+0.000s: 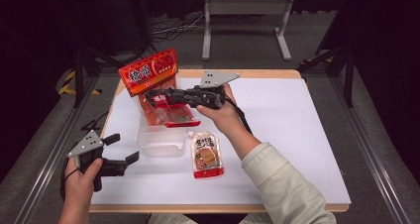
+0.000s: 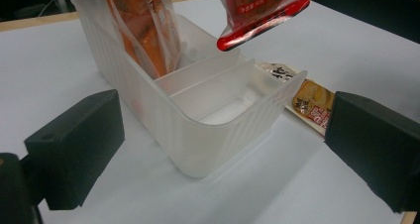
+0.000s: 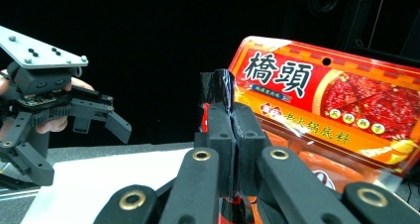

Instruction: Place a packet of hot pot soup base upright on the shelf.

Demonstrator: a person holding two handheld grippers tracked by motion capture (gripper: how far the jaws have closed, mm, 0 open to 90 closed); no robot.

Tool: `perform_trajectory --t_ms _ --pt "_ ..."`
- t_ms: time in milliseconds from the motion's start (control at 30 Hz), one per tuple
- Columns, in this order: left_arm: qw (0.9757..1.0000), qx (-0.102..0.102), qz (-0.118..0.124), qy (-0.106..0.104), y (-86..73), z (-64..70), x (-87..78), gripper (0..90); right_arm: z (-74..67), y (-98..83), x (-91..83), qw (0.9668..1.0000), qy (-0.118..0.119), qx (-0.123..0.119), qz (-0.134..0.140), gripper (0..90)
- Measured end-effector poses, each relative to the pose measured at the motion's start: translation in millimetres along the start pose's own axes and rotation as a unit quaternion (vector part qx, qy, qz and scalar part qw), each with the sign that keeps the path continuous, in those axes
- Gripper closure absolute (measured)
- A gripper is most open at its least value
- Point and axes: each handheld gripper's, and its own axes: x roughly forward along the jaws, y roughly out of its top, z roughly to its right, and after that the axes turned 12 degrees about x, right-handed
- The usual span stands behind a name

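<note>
I take the clear plastic box as my landmark. My right gripper reaches across level above the far end of the box, its fingers pointing to the left side of the tabletop, with the forearm and pale sleeve coming up from the near edge. The fingers are pressed together on a red sauce packet, which hangs from them over the box; its long axis is close to upright and its lower edge points down into the box. In the right gripper view the fingers meet on a thin dark edge of this packet.

My left gripper rests low, just left of the near end of the box. Its fingers stand wide apart and hold nothing; in the left gripper view they frame the near end of the box without touching it.

A bigger orange bag stands upright in the far part of the box, printed face toward me. Its lower part is hidden behind the packet and the gripper. A small pouch lies flat on the tabletop just right of the box, its spout toward the far side.
</note>
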Motion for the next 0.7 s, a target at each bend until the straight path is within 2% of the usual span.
perform_trajectory --t_ms 200,700 --pt "1.0000 -0.002 0.000 0.000 -0.4 -1.4 0.1 2.9 -0.9 -2.6 12.3 1.0000 0.003 -0.002 0.002 89.0" --pt "1.0000 0.000 0.004 -0.005 1.8 -2.5 4.1 2.9 1.3 -12.9 30.5 1.0000 0.008 -0.002 0.005 88.7"
